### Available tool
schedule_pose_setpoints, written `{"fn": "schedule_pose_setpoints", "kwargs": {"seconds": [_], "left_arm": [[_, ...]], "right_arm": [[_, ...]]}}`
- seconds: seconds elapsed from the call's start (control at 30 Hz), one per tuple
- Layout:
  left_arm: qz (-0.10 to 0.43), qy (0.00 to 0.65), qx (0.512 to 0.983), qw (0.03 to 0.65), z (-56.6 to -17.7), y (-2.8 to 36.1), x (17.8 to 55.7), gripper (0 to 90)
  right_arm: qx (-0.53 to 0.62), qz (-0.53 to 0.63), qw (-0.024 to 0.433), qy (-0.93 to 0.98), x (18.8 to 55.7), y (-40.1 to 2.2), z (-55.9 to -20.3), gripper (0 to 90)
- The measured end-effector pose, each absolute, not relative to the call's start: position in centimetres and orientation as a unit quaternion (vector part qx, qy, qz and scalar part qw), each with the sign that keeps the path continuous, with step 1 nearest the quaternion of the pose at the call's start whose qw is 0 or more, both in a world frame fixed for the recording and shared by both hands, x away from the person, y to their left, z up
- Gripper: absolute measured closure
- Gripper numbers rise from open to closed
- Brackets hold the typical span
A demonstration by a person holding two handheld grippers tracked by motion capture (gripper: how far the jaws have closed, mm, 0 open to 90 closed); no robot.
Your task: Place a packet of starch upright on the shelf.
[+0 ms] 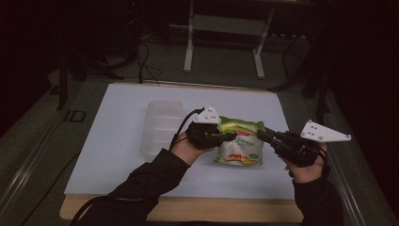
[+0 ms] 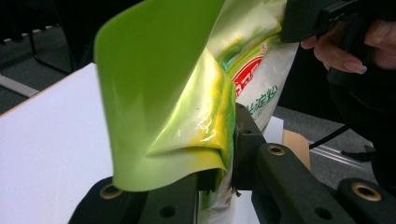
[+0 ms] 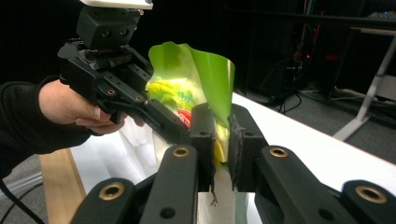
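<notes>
Two hand-held grippers pinch a green and white snack bag (image 1: 240, 143) above the middle of the white table (image 1: 117, 155), the left gripper (image 1: 230, 136) clamped on its left top edge and the right gripper (image 1: 261, 135) on its right, a clear plastic tray (image 1: 160, 127) just left.

green-white snack bag (image 1: 241, 141) | sealed, upright | pinched at both top corners
</notes>
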State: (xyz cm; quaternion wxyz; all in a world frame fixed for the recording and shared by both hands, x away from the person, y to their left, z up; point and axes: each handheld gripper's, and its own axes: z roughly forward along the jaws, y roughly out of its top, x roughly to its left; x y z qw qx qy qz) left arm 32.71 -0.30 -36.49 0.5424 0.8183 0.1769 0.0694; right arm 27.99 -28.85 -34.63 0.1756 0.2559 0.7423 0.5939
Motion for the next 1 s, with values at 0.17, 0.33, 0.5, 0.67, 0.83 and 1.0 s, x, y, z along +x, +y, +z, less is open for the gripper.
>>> {"fn": "schedule_pose_setpoints", "kwargs": {"seconds": [0.17, 0.33, 0.5, 0.67, 0.83, 1.0], "left_arm": [[0.08, 0.167, 0.821, 0.54, -35.0, 0.2, 32.7, 83.3], [0.087, 0.171, 0.814, 0.548, -33.2, 1.4, 32.8, 83.3], [0.1, 0.176, 0.809, 0.552, -31.7, 2.8, 33.1, 83.3], [0.11, 0.186, 0.805, 0.553, -30.2, 4.6, 33.5, 83.3], [0.124, 0.194, 0.801, 0.552, -29.1, 6.7, 33.6, 83.3], [0.137, 0.201, 0.798, 0.552, -28.4, 9.1, 34.0, 83.3]], "right_arm": [[0.258, 0.611, 0.171, 0.729, 28.0, -29.0, -34.0, 69.8], [0.259, 0.616, 0.181, 0.722, 27.8, -29.3, -33.5, 52.9], [0.265, 0.619, 0.184, 0.716, 27.8, -29.6, -33.4, 44.0], [0.272, 0.61, 0.184, 0.722, 28.0, -29.5, -33.8, 33.3], [0.27, 0.613, 0.168, 0.723, 28.5, -29.5, -34.5, 15.3], [0.278, 0.608, 0.169, 0.724, 28.9, -29.6, -35.0, 13.8]]}}
